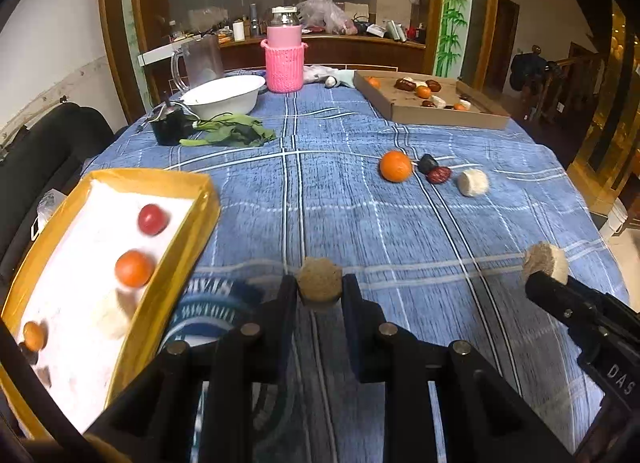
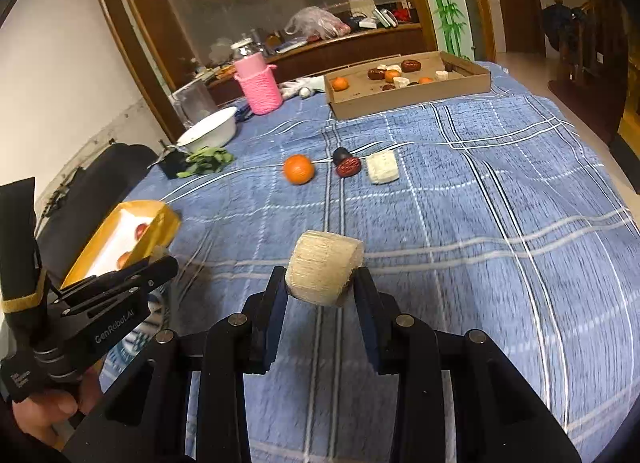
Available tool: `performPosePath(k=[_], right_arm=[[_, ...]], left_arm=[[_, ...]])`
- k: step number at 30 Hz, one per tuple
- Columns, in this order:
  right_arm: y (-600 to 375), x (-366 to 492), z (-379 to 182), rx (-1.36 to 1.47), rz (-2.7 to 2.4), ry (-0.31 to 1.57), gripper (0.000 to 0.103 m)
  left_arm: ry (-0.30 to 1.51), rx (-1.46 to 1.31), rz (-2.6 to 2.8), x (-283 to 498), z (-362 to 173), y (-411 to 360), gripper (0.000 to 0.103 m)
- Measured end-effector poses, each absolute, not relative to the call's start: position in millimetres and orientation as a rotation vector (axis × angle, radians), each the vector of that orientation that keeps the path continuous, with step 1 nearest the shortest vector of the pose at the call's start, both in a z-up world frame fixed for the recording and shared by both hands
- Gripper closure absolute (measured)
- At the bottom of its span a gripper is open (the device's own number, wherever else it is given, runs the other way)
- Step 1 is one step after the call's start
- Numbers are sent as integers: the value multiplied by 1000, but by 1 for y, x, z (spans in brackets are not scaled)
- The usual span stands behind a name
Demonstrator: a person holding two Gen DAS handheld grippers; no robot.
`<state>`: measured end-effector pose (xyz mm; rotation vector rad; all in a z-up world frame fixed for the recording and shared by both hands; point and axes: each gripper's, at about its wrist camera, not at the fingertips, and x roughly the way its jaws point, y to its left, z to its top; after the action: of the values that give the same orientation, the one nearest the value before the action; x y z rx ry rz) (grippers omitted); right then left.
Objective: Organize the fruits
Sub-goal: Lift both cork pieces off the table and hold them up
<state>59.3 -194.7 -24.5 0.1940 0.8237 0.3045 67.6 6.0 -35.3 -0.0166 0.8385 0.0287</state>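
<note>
While both grippers are clamped on loads, sorting is judged partly done. Left gripper (image 1: 319, 283) closed on tan chunk (image 1: 319, 277); right gripper (image 2: 320, 283) closed on pale cylinder piece (image 2: 322, 273), both held above blue cloth (image 1: 360, 231). Yellow tray (image 1: 168, 263) at left already loaded with several fruits. Orange (image 1: 395, 166), dark red fruit (image 1: 439, 174), white piece (image 1: 473, 182) left mid-table; more left in cardboard box (image 1: 432, 113).

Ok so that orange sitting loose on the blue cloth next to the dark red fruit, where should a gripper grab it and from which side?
Grip the orange across its widest middle, probably coming from above and the near side. It is round, so any axis works, but the dark red fruit lies close on its right; keep the fingers front and back, away from that gap.
</note>
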Motion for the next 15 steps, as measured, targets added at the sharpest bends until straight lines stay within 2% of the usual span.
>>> performPosePath(k=[15], right_arm=[[-165, 17, -12, 161, 340, 790, 70]], left_arm=[[794, -49, 53, 17, -20, 32, 78]])
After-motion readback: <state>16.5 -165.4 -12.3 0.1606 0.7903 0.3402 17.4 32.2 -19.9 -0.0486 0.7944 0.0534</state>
